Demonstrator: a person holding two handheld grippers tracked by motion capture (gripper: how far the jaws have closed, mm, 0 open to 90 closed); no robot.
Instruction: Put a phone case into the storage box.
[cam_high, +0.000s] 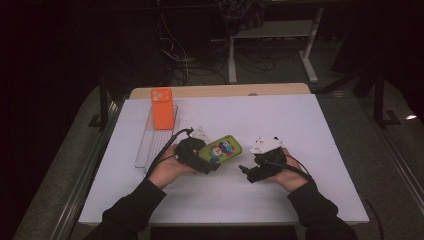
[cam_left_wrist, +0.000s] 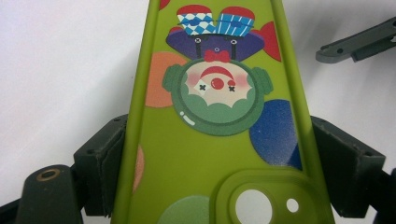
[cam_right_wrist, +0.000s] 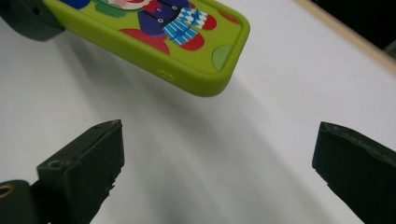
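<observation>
A green phone case printed with a cartoon clown is held off the white table, and my left gripper is shut on its camera end. In the left gripper view both black jaws press the long edges of the green phone case. My right gripper stands open just right of the case, nothing between its fingers. In the right gripper view the green phone case hangs above and ahead of the jaws. An orange phone case stands upright at the back left on a clear rack.
The white table top has free room at the right and the front. A wooden edge runs along the back. Cables and table legs lie on the dark floor beyond.
</observation>
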